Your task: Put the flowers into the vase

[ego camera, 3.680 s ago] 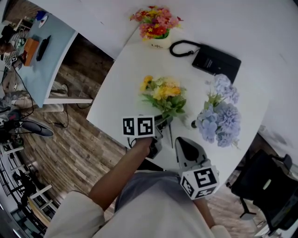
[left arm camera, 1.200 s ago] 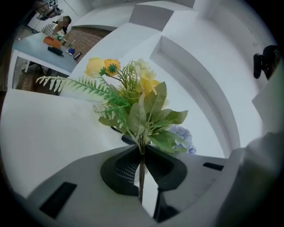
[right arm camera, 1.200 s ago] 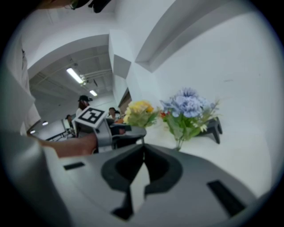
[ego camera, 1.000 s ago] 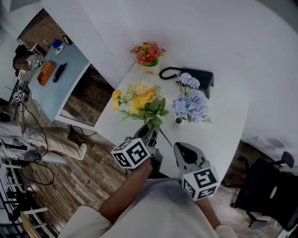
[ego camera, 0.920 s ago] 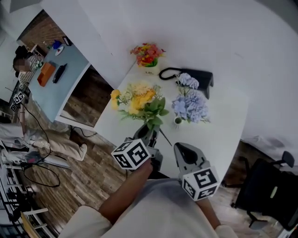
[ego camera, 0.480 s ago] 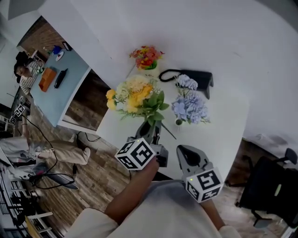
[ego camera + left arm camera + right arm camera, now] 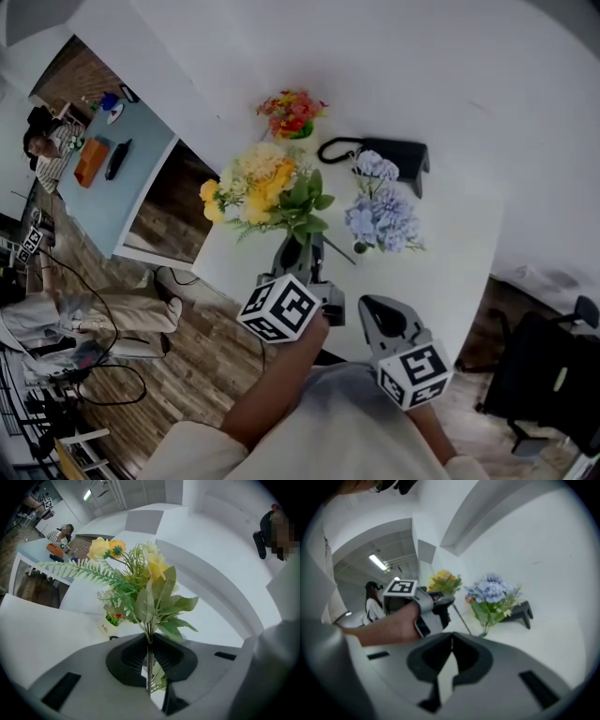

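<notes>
A bunch of yellow flowers [image 7: 261, 183] with green leaves is lifted off the white table [image 7: 450, 253], its thin stem pinched in my left gripper [image 7: 302, 247]. In the left gripper view the stem [image 7: 149, 654] runs straight down between the shut pads, with the yellow flowers [image 7: 140, 581] upright above them. Blue hydrangeas [image 7: 380, 214] stand in a small vase [image 7: 361, 247] just right of the held bunch. My right gripper [image 7: 384, 319] hovers at the table's near edge, shut and empty. Its own view shows the right gripper [image 7: 451, 641], the left gripper [image 7: 429, 606] and the hydrangeas [image 7: 490, 592].
A small pot of red and orange flowers [image 7: 292, 112] stands at the table's far corner. Beside it lies a black pouch with a strap [image 7: 394, 155]. To the left the table edge drops to a wooden floor. A light blue desk [image 7: 103, 178] stands further left.
My left gripper has risen with the yellow bunch, which now stands higher and more upright over the table's left side. The right gripper has stayed put.
</notes>
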Demonstrator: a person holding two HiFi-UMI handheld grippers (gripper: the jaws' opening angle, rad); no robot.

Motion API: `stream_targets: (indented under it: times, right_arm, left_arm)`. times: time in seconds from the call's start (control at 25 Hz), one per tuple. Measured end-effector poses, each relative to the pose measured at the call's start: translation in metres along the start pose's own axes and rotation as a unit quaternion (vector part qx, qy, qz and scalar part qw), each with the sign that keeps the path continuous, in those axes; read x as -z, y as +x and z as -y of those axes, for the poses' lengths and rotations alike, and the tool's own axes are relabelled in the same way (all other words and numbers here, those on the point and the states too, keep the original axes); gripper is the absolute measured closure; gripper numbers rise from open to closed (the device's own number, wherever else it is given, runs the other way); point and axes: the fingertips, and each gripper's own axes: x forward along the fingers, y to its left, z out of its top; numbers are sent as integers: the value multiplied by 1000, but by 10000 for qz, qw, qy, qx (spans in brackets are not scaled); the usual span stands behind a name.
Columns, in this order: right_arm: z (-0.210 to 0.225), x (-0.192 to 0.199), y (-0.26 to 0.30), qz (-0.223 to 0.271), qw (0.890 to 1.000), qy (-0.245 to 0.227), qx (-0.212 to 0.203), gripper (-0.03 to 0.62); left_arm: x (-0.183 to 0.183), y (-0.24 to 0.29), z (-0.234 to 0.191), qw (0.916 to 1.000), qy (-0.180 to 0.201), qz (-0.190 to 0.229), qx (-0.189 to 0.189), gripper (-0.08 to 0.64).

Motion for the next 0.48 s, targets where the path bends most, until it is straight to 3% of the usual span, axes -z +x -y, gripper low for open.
stream_targets:
  times: [0.48]
  right_arm:
    - [6, 3, 0, -110, 9999, 72, 71, 569]
  left_arm:
    - [-3, 12, 0, 9989, 398, 197, -175, 512]
